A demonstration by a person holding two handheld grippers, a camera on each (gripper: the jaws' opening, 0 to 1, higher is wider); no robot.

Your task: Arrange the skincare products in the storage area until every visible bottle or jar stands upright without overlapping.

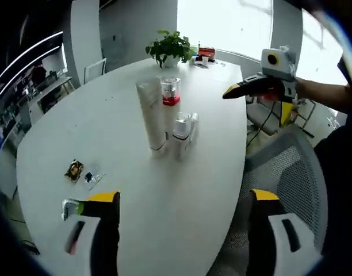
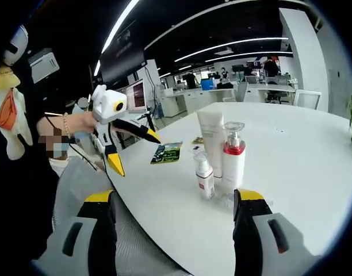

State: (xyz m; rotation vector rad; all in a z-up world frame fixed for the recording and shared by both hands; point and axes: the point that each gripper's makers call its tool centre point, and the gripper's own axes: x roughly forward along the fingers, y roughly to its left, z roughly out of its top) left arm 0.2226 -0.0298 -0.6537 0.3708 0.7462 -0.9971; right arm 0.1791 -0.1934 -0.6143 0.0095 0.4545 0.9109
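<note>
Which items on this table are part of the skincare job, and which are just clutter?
Job items:
white tube
pump bottle with red band
small white bottle

Lying about:
potted plant
sachets near the table edge
green leaflet
red items by the window

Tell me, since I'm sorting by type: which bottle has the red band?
The pump bottle with the clear cap; the tall white tube beside it and the small bottle in front are shaped differently.
</note>
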